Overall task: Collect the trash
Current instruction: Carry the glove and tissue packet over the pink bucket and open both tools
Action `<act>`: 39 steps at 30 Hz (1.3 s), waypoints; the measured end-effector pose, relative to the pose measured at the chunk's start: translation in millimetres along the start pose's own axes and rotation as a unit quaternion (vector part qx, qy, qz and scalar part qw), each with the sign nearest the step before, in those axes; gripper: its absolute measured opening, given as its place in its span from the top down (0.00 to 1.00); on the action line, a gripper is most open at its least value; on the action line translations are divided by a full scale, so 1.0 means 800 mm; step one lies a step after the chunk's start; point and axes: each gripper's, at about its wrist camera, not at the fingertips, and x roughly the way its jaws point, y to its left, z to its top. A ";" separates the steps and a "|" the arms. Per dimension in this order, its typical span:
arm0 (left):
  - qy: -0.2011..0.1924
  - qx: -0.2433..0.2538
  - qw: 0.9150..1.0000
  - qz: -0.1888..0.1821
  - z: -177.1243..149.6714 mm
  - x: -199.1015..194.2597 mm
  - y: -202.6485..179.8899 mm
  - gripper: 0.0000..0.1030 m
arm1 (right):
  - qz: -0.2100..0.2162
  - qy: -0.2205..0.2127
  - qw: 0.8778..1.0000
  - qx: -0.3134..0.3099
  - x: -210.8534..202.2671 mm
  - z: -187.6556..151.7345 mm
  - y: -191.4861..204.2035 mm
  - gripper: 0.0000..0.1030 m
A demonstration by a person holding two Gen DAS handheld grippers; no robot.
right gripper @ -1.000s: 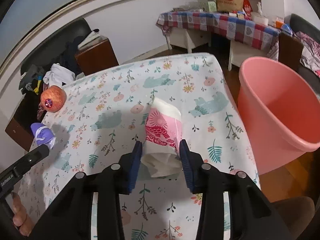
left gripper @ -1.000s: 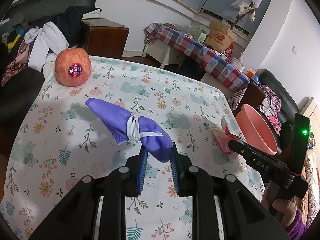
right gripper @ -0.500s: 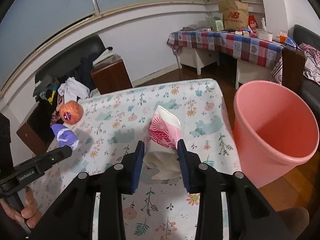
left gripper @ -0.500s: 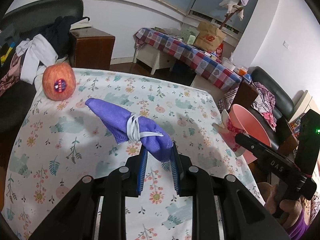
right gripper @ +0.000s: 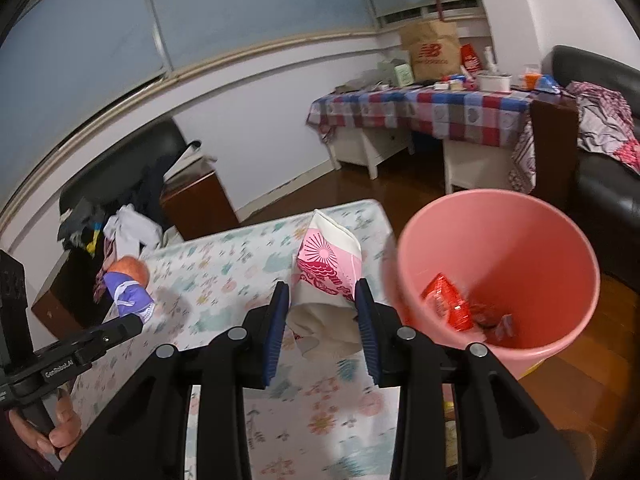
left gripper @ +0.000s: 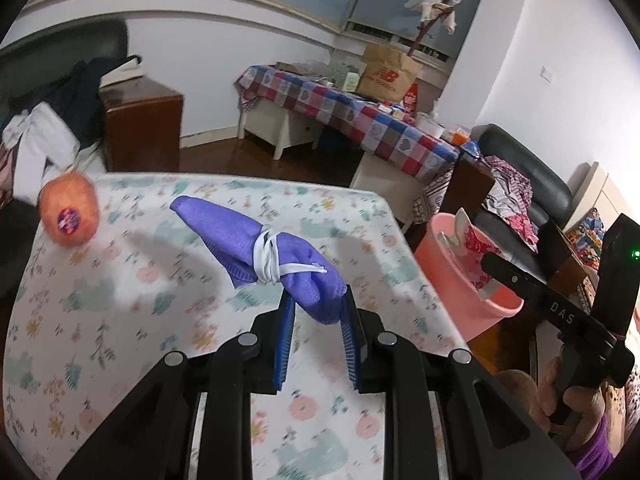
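Observation:
My left gripper [left gripper: 316,300] is shut on a rolled purple mask [left gripper: 260,248] tied with its white ear loop, held up over the floral table [left gripper: 120,300]. In the right wrist view my right gripper [right gripper: 322,296] is shut on a crumpled pink-and-white carton [right gripper: 328,272], lifted above the table's right edge. Just to its right stands a pink bin [right gripper: 500,272] with red wrappers [right gripper: 446,304] at the bottom. The left wrist view shows the same bin [left gripper: 464,296] beyond the table's right edge, with the carton [left gripper: 472,244] in front of it.
An apple [left gripper: 69,214] with a sticker lies at the table's far left corner. Behind it are a brown cabinet [left gripper: 140,120] and a dark sofa with clothes. A checked-cloth table [right gripper: 424,108] and a black sofa [right gripper: 600,168] stand beyond the bin.
Both grippers have risen off the table and moved right toward the pink bin, each carrying its item. The bin's inside and its wrappers now show in the right wrist view.

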 end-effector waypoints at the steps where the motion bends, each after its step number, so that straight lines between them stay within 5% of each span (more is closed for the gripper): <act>1: -0.002 0.005 1.000 -0.003 0.004 0.002 -0.006 0.79 | -0.004 -0.005 1.000 0.004 -0.002 0.003 -0.007 0.66; 25: -0.026 0.095 0.991 -0.092 0.065 0.085 -0.179 0.79 | -0.070 -0.051 0.994 0.064 -0.013 0.037 -0.140 0.66; 39: 0.016 0.111 0.983 -0.146 0.055 0.155 -0.241 0.79 | -0.089 -0.037 0.992 0.084 0.005 0.027 -0.178 0.66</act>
